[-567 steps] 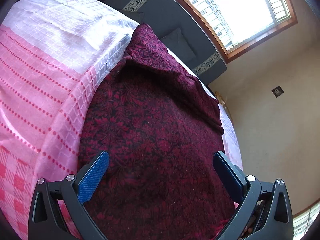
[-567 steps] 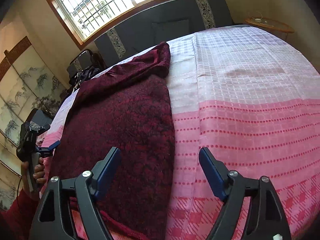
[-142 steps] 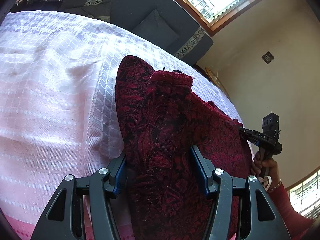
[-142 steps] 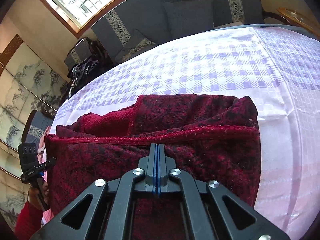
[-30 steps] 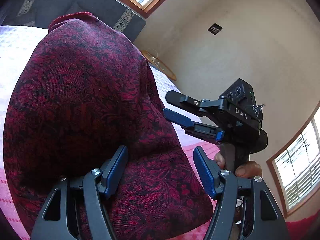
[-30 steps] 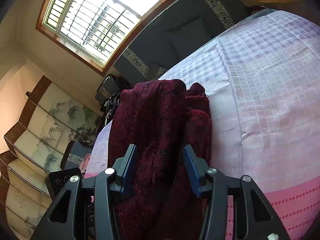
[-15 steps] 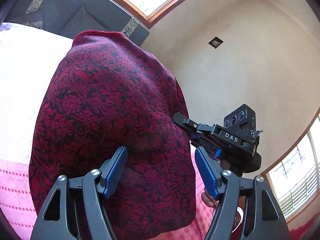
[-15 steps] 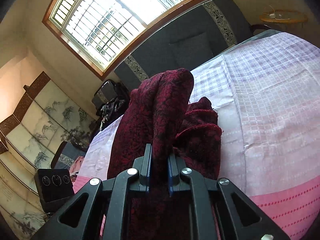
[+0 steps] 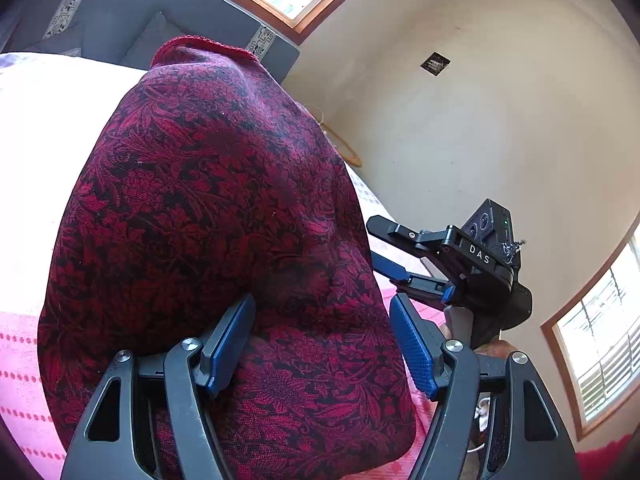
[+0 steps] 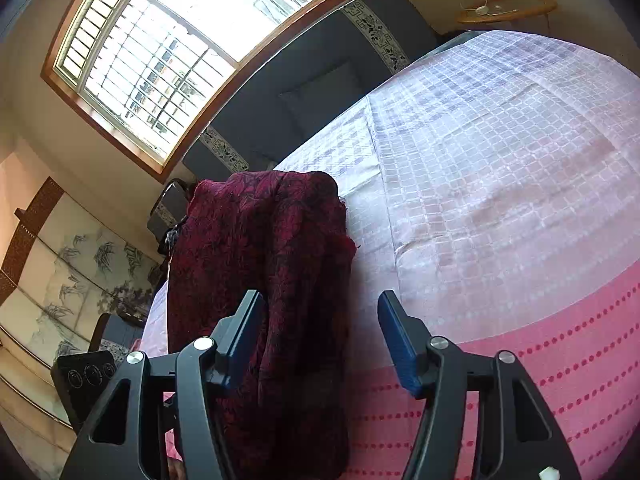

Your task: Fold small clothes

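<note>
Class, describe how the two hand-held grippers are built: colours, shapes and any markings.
Each hand-held gripper has black angular arms with cut-outs, silver screws and blue textured pads. In the left wrist view, the right one's black body reads "DAS" in white.

Garment (image 9: 208, 208): dark red cloth with a black floral pattern and a plain red knitted edge at its far end. Folded into a thick, rounded bundle, it lies lengthwise on the bed (image 10: 500, 168), over both the pale checked and the pink dotted zones.
</note>
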A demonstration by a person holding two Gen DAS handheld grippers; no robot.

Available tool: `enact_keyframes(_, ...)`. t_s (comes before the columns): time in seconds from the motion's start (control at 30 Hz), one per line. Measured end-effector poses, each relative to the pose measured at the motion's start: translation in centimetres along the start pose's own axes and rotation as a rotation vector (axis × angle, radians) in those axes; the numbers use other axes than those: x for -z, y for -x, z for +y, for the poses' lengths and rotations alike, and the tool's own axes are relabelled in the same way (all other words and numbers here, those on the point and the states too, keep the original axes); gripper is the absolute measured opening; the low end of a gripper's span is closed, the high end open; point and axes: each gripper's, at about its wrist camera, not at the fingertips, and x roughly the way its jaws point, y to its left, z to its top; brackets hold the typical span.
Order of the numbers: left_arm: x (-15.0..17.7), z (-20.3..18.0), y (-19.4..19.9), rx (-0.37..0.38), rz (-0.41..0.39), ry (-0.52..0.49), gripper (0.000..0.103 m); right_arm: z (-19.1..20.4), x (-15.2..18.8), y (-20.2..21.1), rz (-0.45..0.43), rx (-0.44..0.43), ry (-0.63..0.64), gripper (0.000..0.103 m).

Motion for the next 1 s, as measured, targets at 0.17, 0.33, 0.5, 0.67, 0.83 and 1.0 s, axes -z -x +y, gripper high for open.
enact_keyframes(0.17,-0.1,-0.9,-0.6,-0.022,-0.004,-0.036,0.07,0.3,-2.1,-3.0,0.117,-0.015,0.026,0.064)
enact_keyframes(0.33,0.3,-0.7,0.0,-0.026,-0.046,-0.018,0.07,3.1,-2.8,-4.7,0.147,-0.004,0.129,0.02)
enact_keyframes(0.5,-0.2,0.1,1.3,-0.006,-0.137,0.057,0.07,6.5,-5.1,-5.5,0.077,-0.125,0.154,0.016)
enact_keyframes(0.67,-0.9,0.8,0.5,-0.03,-0.152,0.092,0.071,7.9,-7.7,-7.5,-0.016,-0.257,0.148,0.014)
enact_keyframes(0.83,0.1,1.0,-0.8,-0.036,-0.112,0.042,0.071,2.1,-7.2,-10.2,0.011,-0.197,0.066,0.014)
enact_keyframes(1.0,1.0,0.3,-1.3,-0.085,-0.109,-0.055,0.071,0.7,-6.2,-9.0,0.021,-0.202,0.097,0.02)
